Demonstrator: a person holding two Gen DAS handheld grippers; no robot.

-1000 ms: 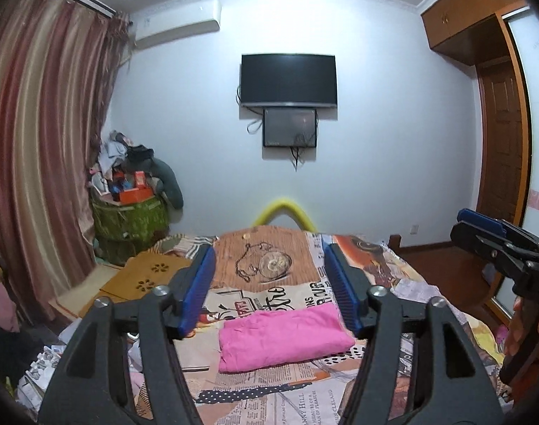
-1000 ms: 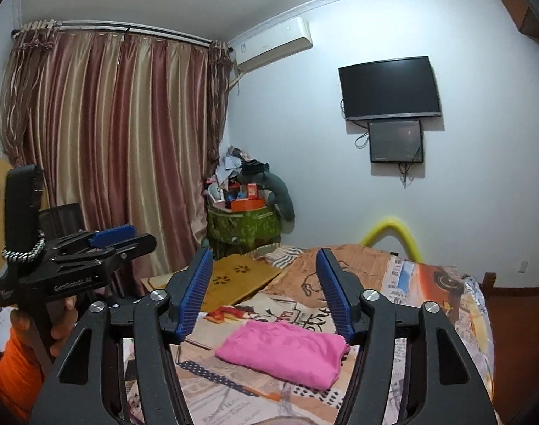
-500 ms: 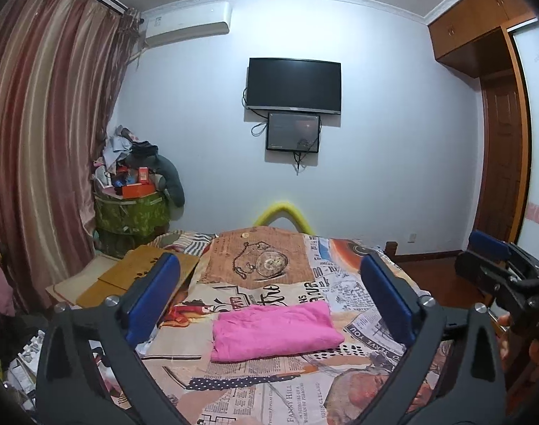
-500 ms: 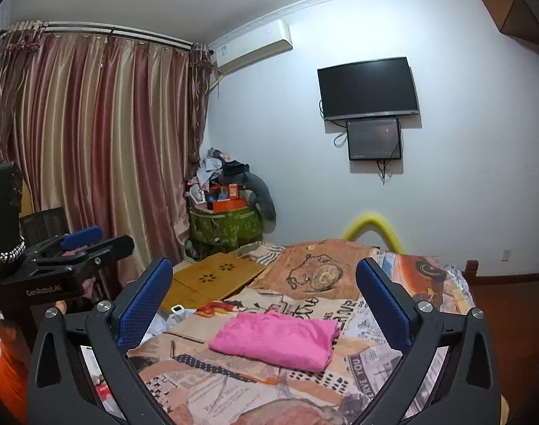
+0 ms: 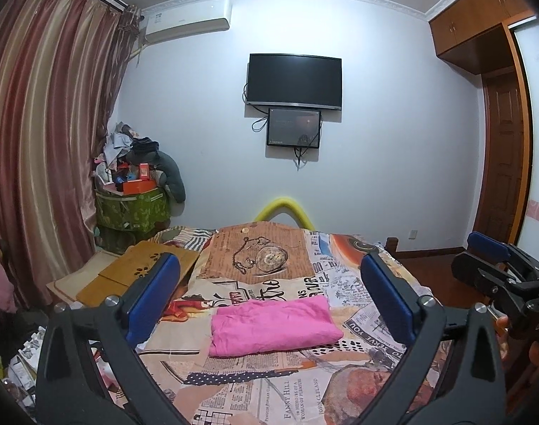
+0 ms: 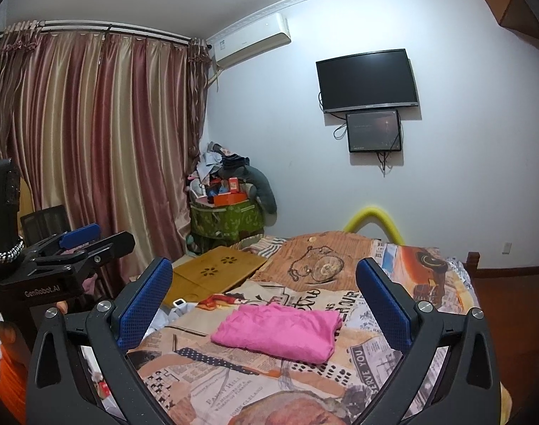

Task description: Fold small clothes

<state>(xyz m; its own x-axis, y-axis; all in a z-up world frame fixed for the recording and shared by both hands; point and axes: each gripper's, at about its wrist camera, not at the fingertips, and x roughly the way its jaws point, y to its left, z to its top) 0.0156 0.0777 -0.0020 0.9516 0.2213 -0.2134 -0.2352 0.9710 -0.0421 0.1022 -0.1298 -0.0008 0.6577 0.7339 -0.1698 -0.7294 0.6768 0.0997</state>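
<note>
A pink garment (image 5: pixel 273 326) lies folded into a flat rectangle on the newspaper-print bedspread (image 5: pixel 269 269); it also shows in the right wrist view (image 6: pixel 280 329). My left gripper (image 5: pixel 269 297) is wide open and empty, held above and back from the garment. My right gripper (image 6: pixel 264 297) is also wide open and empty, held off the garment. Each gripper appears at the edge of the other's view: the right one (image 5: pixel 499 269) and the left one (image 6: pixel 74 248). Nothing touches the cloth.
A wooden lap desk (image 5: pixel 138 272) sits at the bed's left side. A green box piled with clutter (image 5: pixel 134 202) stands by the striped curtains (image 5: pixel 42 141). A yellow foam arch (image 5: pixel 287 209) rises at the bed's far end. A wardrobe (image 5: pixel 503 141) stands at right.
Both grippers have opened from narrowly spread to wide open and drawn slightly back. The pink garment lies unmoved.
</note>
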